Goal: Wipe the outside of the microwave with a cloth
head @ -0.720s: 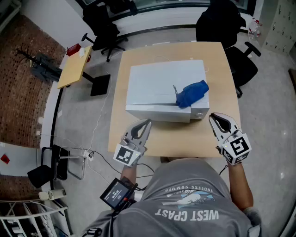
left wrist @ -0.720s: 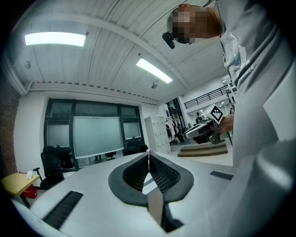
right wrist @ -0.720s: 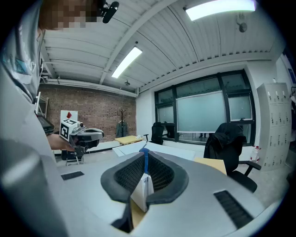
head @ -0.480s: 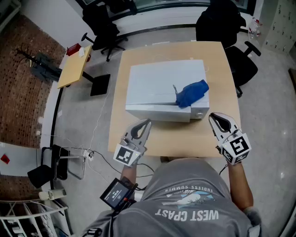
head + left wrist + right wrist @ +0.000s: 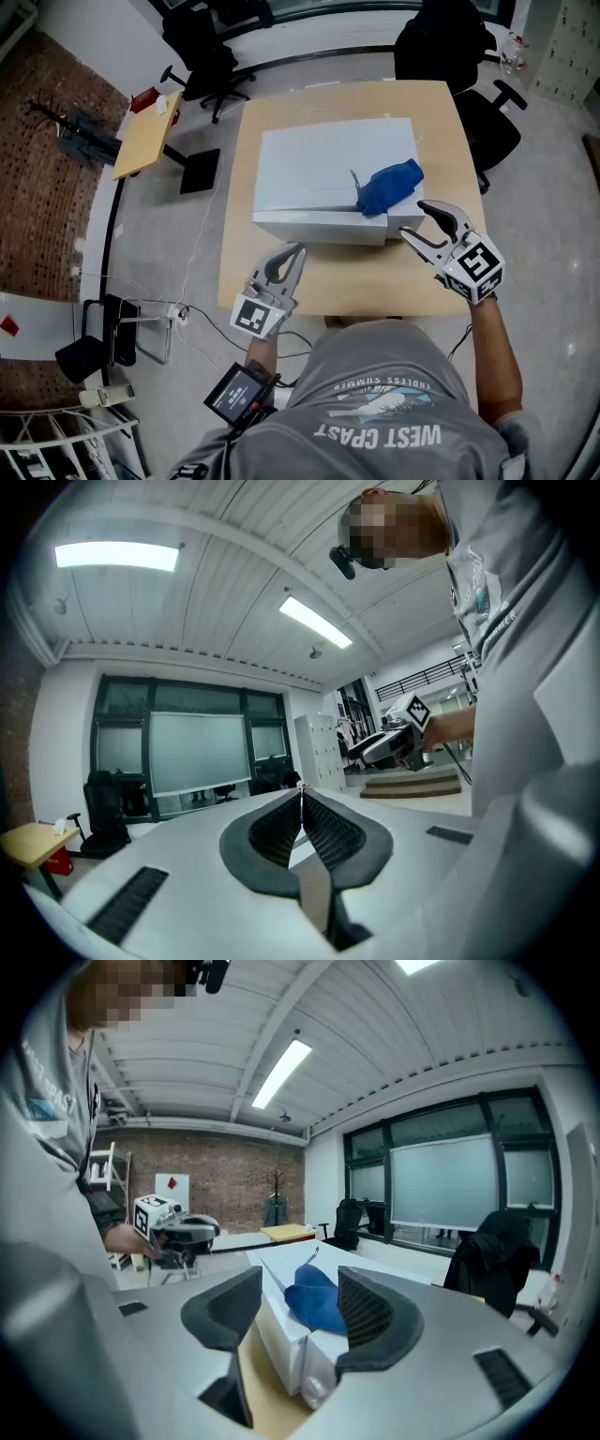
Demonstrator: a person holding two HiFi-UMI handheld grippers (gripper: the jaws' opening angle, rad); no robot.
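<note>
One crumpled blue cloth (image 5: 389,187) lies on top of the white box-shaped microwave (image 5: 319,164), at the corner nearest the right gripper (image 5: 415,217). It sits just ahead of that gripper and is framed between its jaws in the right gripper view. Those jaws stand wide apart, touching nothing, and tilt slightly down toward the cloth. This posture probably serves to take up the cloth before any wiping begins. The left gripper (image 5: 294,251) hangs level, short of the microwave's front face, its jaws pressed together on nothing and apparently idle. Beneath both grippers lies the pale square wooden table (image 5: 375,281) that bears the microwave.
</note>
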